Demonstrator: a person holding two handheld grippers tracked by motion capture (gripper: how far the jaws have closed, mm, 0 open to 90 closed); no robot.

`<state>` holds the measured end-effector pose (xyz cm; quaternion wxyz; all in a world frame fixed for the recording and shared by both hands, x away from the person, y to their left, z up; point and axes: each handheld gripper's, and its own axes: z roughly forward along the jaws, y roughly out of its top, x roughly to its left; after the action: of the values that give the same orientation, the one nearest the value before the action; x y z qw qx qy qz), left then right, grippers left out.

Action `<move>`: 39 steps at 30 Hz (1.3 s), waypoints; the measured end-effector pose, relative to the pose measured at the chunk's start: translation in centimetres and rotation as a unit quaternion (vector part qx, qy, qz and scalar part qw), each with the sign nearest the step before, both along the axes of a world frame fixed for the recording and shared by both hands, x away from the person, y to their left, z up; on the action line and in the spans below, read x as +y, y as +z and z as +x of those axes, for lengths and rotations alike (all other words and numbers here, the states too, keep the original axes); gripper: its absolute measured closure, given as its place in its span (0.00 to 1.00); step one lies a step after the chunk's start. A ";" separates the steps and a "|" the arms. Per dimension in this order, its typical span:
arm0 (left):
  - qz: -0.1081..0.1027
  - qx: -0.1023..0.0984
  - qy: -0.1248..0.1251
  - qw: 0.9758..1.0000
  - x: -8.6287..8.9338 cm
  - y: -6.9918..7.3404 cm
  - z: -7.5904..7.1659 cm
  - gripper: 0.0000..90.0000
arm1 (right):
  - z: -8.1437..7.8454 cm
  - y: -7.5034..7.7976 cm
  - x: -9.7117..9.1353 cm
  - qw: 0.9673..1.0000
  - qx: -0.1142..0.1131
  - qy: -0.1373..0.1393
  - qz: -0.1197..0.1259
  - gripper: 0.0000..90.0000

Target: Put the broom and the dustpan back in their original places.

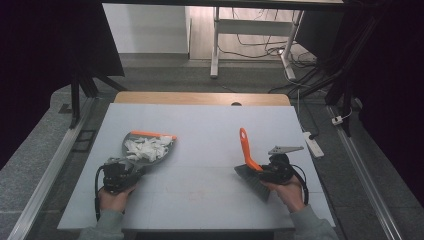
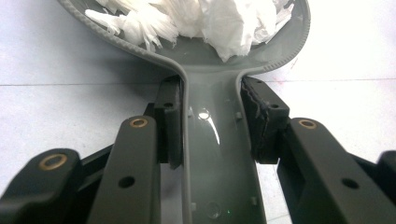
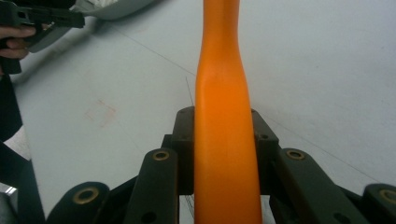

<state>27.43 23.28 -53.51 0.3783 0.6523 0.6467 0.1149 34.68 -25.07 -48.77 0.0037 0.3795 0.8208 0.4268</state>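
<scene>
A grey dustpan [image 1: 148, 148] with an orange front lip lies left of centre on the white table [image 1: 205, 120], and several white paper scraps [image 1: 145, 147] are piled in it. My left gripper [image 1: 134, 172] is shut on its handle. In the left gripper view the pads [image 2: 170, 130] press both sides of the grey handle [image 2: 215, 144], with the scraps [image 2: 210, 18] just beyond. At the right, my right gripper [image 1: 261, 171] is shut on a brush with an orange handle [image 1: 245, 145] and grey bristles [image 1: 252, 182]. The orange handle [image 3: 224, 121] runs between its jaws.
A power strip [image 1: 313, 143] lies on the floor off the table's right edge, with cables and a desk frame [image 1: 216, 45] beyond the far edge. The right gripper view shows the other hand [image 3: 14, 39] and the dustpan [image 3: 116, 7] at top left.
</scene>
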 end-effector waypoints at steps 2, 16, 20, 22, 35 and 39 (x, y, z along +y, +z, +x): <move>0.000 0.007 -0.001 1.000 0.0 -0.2 0.1 0.68 | 0.2 -0.2 0.0 1.000 0.002 -0.003 -0.007 0.78; 0.007 -0.002 -0.011 1.000 -0.2 -0.2 0.0 0.57 | 1.6 -1.1 -1.0 0.999 0.015 -0.035 -0.025 0.77; 0.021 -0.008 -0.011 1.000 -0.2 0.1 -0.1 0.41 | 2.1 -1.3 -1.4 0.998 0.017 -0.044 -0.035 0.76; 0.029 -0.013 -0.013 0.999 -0.2 0.3 -0.3 0.37 | 2.4 -1.5 -1.5 0.998 0.019 -0.045 -0.036 0.75; 0.048 -0.041 -0.029 0.998 0.6 1.4 -1.0 0.34 | 3.2 -2.1 -1.6 0.993 0.000 -0.064 -0.095 0.53; 0.061 -0.046 -0.041 0.996 0.7 1.6 -1.1 0.33 | 3.5 -2.4 -1.8 0.993 0.005 -0.071 -0.099 0.50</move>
<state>26.34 24.00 -51.92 0.3717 0.6940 0.5930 0.1688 38.13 -26.82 -51.19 0.0674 0.4363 0.8303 0.3400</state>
